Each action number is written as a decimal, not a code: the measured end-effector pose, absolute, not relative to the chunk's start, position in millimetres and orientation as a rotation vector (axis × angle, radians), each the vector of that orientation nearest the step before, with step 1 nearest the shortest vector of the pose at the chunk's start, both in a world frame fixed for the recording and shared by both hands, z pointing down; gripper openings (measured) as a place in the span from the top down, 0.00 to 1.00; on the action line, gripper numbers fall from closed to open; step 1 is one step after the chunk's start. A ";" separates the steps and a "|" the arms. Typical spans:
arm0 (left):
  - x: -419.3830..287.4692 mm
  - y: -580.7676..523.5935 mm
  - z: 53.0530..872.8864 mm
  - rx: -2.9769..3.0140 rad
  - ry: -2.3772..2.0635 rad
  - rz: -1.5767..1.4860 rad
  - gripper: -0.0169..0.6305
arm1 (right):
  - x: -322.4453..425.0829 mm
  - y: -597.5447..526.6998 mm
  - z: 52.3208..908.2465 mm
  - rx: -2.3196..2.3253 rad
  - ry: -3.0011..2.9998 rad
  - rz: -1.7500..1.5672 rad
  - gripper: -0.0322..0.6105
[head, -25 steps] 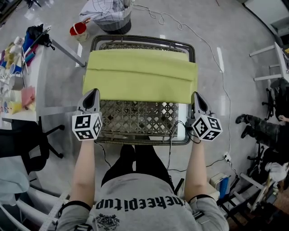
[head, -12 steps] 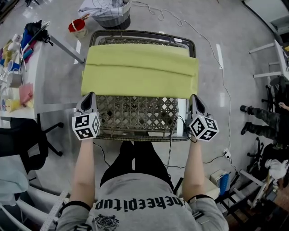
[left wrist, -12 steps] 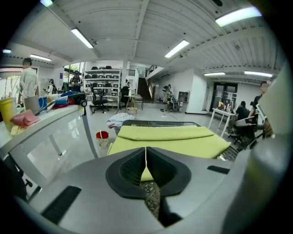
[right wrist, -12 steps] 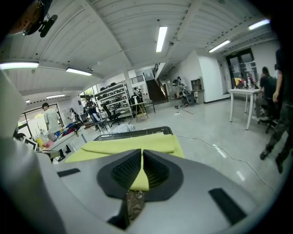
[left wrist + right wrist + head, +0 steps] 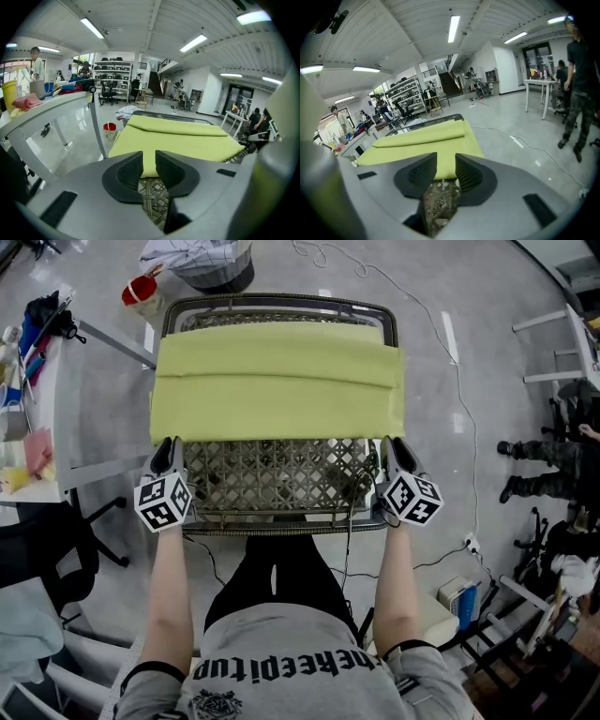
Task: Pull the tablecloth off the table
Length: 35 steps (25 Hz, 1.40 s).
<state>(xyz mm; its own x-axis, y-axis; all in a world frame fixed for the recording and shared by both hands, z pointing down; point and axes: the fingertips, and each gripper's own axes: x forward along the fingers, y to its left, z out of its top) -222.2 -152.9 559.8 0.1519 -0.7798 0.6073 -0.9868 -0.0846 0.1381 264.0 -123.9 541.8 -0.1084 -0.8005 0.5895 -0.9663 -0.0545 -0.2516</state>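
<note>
The woven table point(image 5: 281, 479) bears the green tablecloth point(image 5: 277, 381) on its far half. The head view shows both grippers at the cloth's near corners. Only the gripper views show the jaws: those of the left gripper point(image 5: 149, 164) and right gripper point(image 5: 446, 165) have just been opening and now stand apart, clamping nothing.

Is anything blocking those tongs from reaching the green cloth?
Nothing visible. The left tongs and right tongs sit at the near corners of the tablecloth, jaws just opened, pressing on nothing. Only bare woven table lies below.

Tablecloth point(image 5: 277, 381) yel-green; table point(image 5: 272, 474) brn lattice weave
</note>
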 end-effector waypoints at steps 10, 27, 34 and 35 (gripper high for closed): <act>-231.1 -167.0 580.1 1.844 -1.708 0.573 0.75 | 290.1 -131.6 569.4 1.942 -1.845 0.953 0.69; -239.2 -176.5 610.6 1.751 -1.695 0.617 0.71 | 312.8 -140.5 601.5 1.964 -1.714 1.017 0.58; -244.1 -174.7 600.1 1.749 -1.758 0.607 0.71 | 313.0 -145.0 605.3 1.954 -1.702 1.017 0.58; -246.6 -173.6 599.4 1.748 -1.767 0.613 0.71 | 313.3 -145.2 605.4 1.953 -1.701 1.016 0.58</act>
<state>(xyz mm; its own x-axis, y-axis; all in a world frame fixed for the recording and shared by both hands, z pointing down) -246.6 -173.6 599.4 0.0205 -0.7335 0.6793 -0.9967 0.0385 0.0716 313.3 -145.2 605.4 0.0180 -0.7026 0.7114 -0.9596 -0.2120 -0.1851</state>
